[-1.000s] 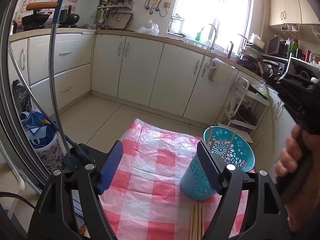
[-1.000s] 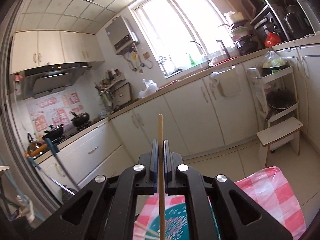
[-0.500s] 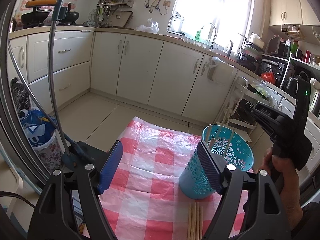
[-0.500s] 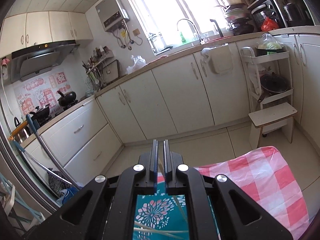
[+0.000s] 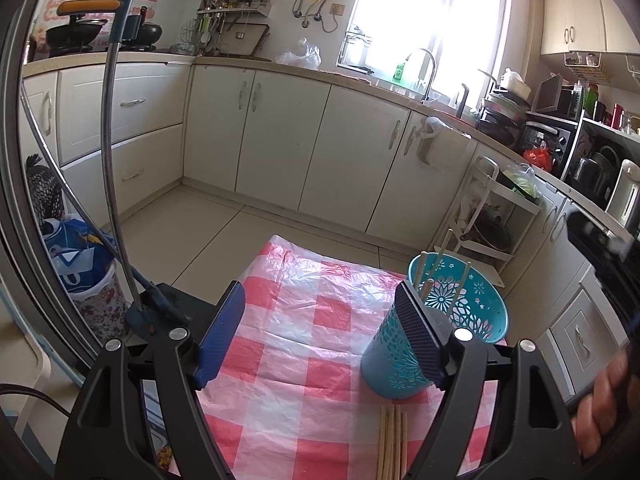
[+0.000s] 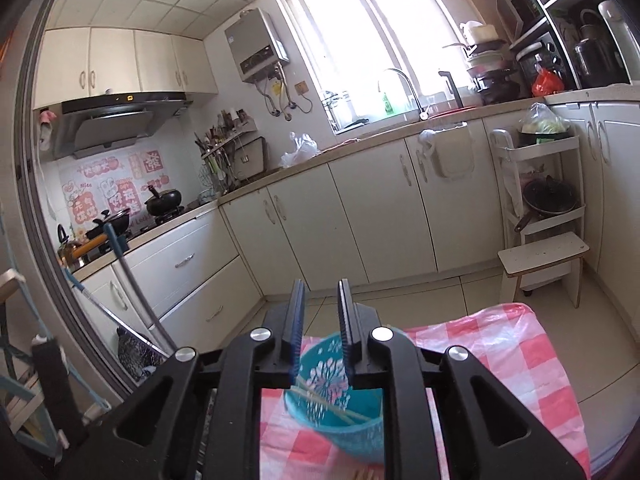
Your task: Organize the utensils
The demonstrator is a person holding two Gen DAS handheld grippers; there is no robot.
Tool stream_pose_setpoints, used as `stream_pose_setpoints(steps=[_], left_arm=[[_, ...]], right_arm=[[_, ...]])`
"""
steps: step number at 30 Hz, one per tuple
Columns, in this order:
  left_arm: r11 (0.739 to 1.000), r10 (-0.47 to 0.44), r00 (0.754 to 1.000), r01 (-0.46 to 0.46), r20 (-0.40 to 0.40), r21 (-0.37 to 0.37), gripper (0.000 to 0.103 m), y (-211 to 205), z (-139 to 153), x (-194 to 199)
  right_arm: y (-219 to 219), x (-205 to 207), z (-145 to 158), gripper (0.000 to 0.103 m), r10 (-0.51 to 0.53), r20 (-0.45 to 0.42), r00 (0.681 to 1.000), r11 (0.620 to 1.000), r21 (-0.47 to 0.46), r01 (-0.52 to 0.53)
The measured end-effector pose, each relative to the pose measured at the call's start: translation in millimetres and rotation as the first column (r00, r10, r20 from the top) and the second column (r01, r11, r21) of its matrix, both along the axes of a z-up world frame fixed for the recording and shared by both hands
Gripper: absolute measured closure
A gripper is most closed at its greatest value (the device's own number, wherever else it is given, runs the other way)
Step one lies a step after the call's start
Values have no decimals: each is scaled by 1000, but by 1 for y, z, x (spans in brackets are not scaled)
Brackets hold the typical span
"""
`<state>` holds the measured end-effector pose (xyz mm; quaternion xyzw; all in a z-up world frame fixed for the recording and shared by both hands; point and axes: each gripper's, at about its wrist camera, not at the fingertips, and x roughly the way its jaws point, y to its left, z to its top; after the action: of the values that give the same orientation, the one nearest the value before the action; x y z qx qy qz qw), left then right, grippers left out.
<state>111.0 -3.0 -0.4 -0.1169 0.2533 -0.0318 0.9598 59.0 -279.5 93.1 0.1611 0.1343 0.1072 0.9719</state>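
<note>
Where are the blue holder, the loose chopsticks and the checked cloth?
holder (image 5: 400, 360): left wrist view, its outer wall.
loose chopsticks (image 5: 394, 440): left wrist view, mid-bundle, lying on the cloth.
cloth (image 5: 300, 340): left wrist view, a bare middle patch.

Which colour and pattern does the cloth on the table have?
The cloth is checked in red-pink and white; the left wrist view shows it best.

you see a teal holder (image 5: 460, 316) cut with a flower pattern, pale wooden chopsticks (image 5: 440, 258) standing in it and more pale ones (image 5: 394, 440) lying on the cloth. the tablecloth (image 5: 304, 344) is red-pink and white check. your gripper pads (image 5: 222, 338) are dark blue on black frames. the cabinets (image 5: 280, 136) are cream, the floor tiles (image 5: 192, 232) beige.
</note>
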Motion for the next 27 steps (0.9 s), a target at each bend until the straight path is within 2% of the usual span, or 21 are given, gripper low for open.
stream_pose_setpoints(steps=[5, 11, 14, 17, 20, 27], left_arm=[[1000, -1, 1000, 1, 7, 10, 29, 1, 1, -2], [1000, -1, 1000, 1, 11, 15, 28, 1, 2, -4], [1000, -4, 1000, 4, 11, 19, 28, 3, 2, -6], [1000, -5, 1000, 5, 11, 22, 27, 4, 2, -7], [1000, -1, 1000, 0, 9, 21, 26, 8, 2, -8], [1000, 4, 1000, -4, 0, 22, 25, 12, 1, -7]], right_arm=[[12, -39, -20, 84, 11, -45, 999, 999, -38, -13], [23, -59, -67, 81, 4, -173, 985, 998, -66, -15], [23, -54, -105, 81, -17, -306, 952, 998, -65, -3], [24, -48, -134, 81, -35, -397, 917, 997, -79, 4], [28, -43, -156, 81, -46, -450, 892, 995, -102, 0], [43, -33, -182, 81, -58, -513, 856, 990, -140, -17]])
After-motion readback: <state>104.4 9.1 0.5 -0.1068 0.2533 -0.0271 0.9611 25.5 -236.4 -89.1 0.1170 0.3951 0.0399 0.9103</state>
